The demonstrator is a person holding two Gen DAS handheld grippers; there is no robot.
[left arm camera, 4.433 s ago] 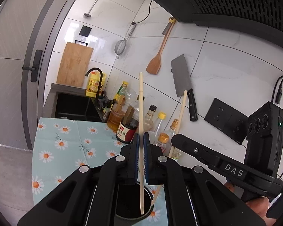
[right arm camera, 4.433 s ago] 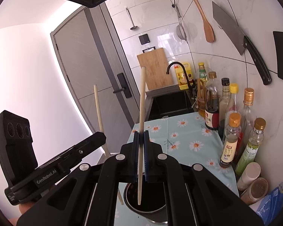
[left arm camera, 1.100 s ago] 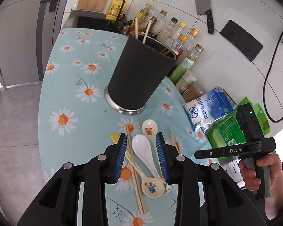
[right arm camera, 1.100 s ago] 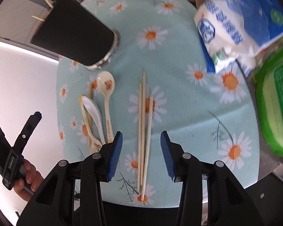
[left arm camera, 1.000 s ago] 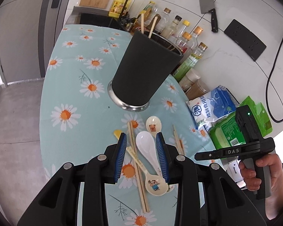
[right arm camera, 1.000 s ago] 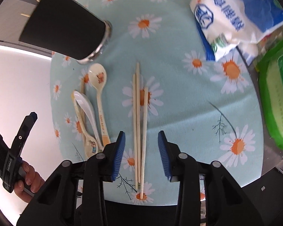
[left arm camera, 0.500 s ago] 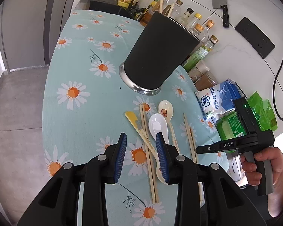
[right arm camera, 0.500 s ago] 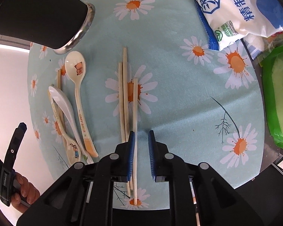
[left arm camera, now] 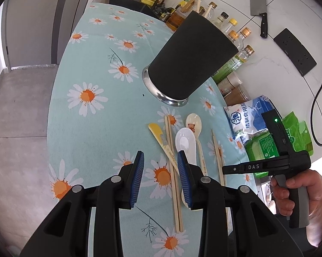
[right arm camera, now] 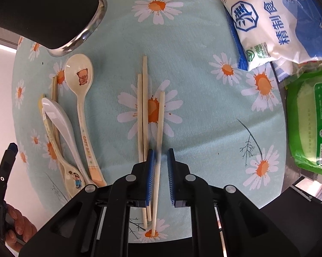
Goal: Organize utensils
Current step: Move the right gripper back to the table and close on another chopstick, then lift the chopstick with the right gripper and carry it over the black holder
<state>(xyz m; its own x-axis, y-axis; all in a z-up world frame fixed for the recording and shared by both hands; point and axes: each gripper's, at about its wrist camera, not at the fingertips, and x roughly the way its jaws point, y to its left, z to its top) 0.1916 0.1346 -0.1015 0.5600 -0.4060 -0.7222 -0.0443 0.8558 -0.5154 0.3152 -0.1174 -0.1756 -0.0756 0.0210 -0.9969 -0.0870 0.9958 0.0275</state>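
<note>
The right claw [right arm camera: 160,172] stands narrowly apart astride one pale wooden chopstick [right arm camera: 158,141] on the daisy-print tabletop [right arm camera: 193,111]; contact unclear. The left claw [left arm camera: 160,178] gapes wide, hiding the glossy white ceramic spoon [left arm camera: 185,144]'s handle

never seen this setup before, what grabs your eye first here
The tall black cup stands out, upright on the daisy tablecloth with chopstick tips poking from its top. Just in front lie loose spoons and chopsticks. The right gripper straddles one chopstick, its jaws not quite shut, while the left gripper hangs open.
</note>
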